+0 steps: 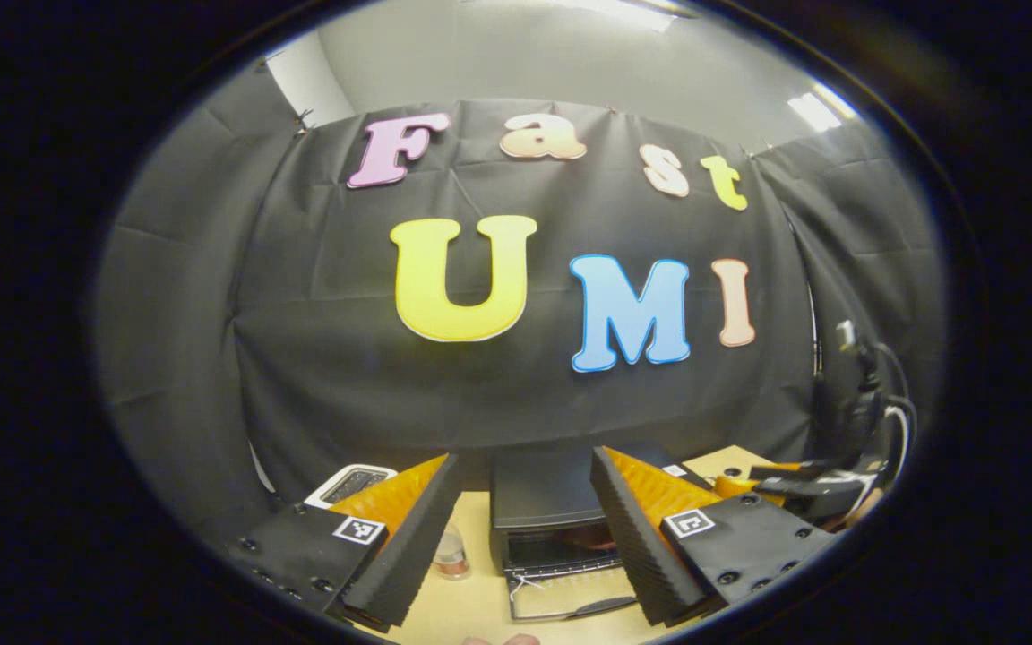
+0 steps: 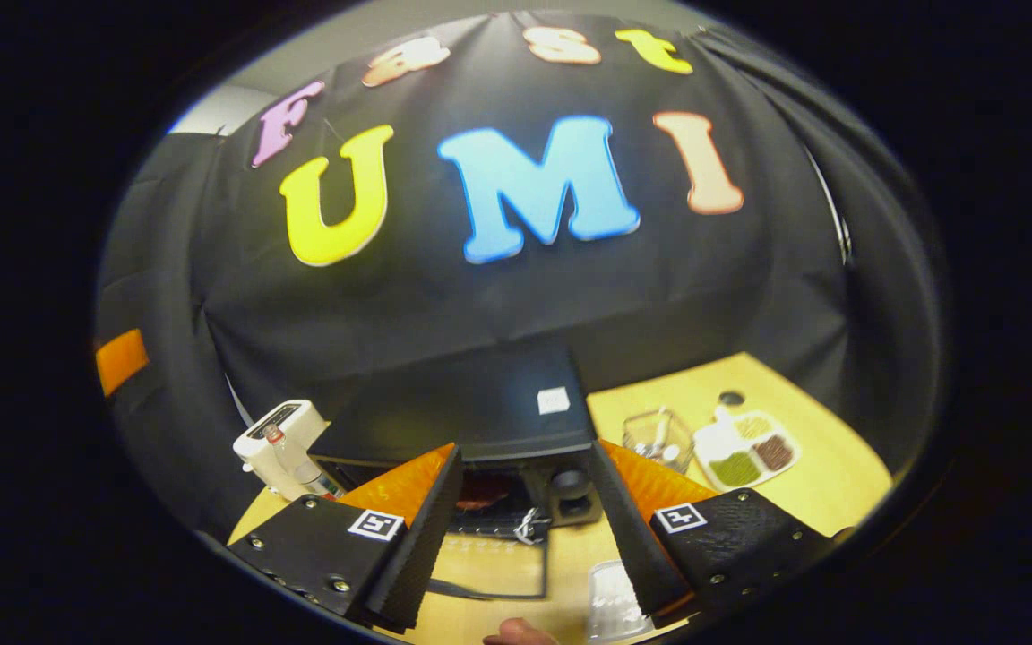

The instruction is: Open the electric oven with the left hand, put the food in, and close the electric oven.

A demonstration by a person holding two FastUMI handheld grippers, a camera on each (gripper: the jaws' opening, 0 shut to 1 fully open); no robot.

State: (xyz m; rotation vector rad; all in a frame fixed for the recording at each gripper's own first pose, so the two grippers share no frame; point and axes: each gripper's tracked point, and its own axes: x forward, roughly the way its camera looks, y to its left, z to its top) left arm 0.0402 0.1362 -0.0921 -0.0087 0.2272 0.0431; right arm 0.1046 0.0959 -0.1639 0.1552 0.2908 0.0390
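The black electric oven (image 1: pixel 538 497) stands on the wooden table (image 1: pixel 471 618) straight ahead, its glass door (image 1: pixel 570 596) folded down flat. A reddish piece of food (image 1: pixel 595 537) lies inside the cavity. My left gripper (image 1: pixel 525 459) hovers in front of the oven, open and empty. In the right gripper view the same oven (image 2: pixel 480 412) shows its door (image 2: pixel 494 564) down and the food (image 2: pixel 483 491) inside. My right gripper (image 2: pixel 525 448) is open too, holding nothing. The right gripper (image 1: pixel 794 484) also appears at the right of the left gripper view, farther off.
A white toaster (image 2: pixel 279 439) stands left of the oven, with a small jar (image 1: pixel 451 555) near it. To the oven's right sit a clear glass container (image 2: pixel 659 439) and a white divided dish (image 2: pixel 744 452) of beans. A clear plastic piece (image 2: pixel 610 596) lies near the table's front.
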